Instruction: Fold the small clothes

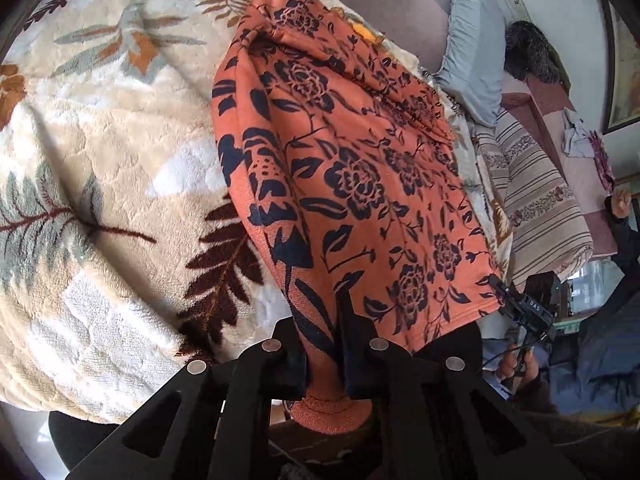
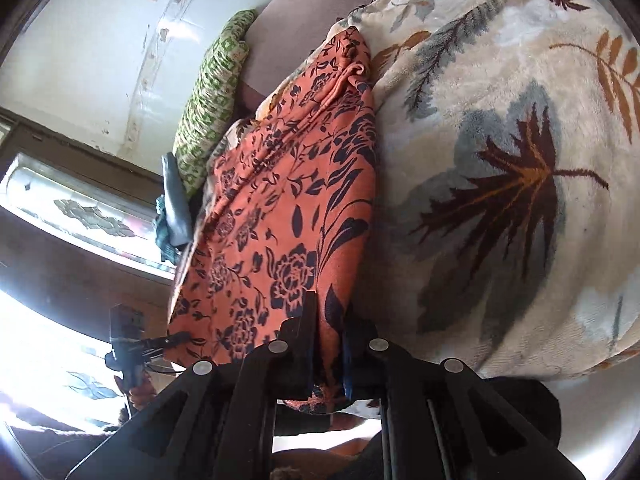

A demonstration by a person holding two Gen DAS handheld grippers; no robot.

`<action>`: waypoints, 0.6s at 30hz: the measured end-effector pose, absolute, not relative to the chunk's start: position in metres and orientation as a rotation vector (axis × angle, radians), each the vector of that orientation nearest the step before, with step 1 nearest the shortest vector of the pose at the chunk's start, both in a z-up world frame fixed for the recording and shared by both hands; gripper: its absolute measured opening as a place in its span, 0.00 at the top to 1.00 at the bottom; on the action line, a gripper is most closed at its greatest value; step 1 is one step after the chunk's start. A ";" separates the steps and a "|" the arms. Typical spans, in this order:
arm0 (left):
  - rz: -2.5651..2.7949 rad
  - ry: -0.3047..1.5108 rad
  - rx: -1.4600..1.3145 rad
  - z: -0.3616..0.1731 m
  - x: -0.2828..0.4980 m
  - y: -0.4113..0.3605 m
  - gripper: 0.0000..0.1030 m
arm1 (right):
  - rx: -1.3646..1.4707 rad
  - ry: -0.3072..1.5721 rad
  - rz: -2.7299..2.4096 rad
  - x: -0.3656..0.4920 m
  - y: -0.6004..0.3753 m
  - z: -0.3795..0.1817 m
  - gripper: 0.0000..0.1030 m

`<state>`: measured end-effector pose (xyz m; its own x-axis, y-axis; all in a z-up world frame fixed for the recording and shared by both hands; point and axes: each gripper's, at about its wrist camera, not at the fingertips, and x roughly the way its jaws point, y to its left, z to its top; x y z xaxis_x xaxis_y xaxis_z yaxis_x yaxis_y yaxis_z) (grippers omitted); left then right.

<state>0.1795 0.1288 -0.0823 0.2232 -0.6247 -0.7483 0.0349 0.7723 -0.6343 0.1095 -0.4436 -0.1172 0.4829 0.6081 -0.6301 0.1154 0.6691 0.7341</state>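
An orange garment with a dark blue flower print (image 1: 352,168) is stretched out over a cream leaf-patterned blanket (image 1: 100,140). My left gripper (image 1: 324,344) is shut on its near left corner; the hem bulges out below the fingers. My right gripper (image 2: 328,344) is shut on the other near corner of the same garment (image 2: 288,208). In the left wrist view the right gripper (image 1: 528,308) shows at the garment's right edge. In the right wrist view the left gripper (image 2: 132,344) shows at its left edge. The far end lies bunched on the blanket (image 2: 500,160).
A grey pillow (image 1: 472,48) and a striped cushion (image 1: 536,196) lie to the right of the bed. A green patterned pillow (image 2: 212,96) and folded blue-grey cloth (image 2: 176,204) lie at the bed's far side. A bright window (image 2: 48,340) is at the left.
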 end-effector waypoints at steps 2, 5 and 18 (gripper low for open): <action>-0.506 1.233 -0.576 -0.072 0.181 0.131 0.90 | 0.846 1.034 0.357 0.112 -0.445 -0.116 0.92; -0.496 1.223 -0.558 -0.070 0.182 0.131 0.90 | 0.851 1.040 0.355 0.117 -0.445 -0.117 0.92; -0.420 1.398 -0.437 -0.117 0.193 0.104 0.68 | 0.653 1.197 0.253 0.124 -0.436 -0.147 0.77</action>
<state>0.1929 0.1045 -0.1170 0.1254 -0.5262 -0.8411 0.0244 0.8491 -0.5276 0.1238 -0.4365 -0.1471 0.3643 0.5119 -0.7780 0.1525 0.7914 0.5920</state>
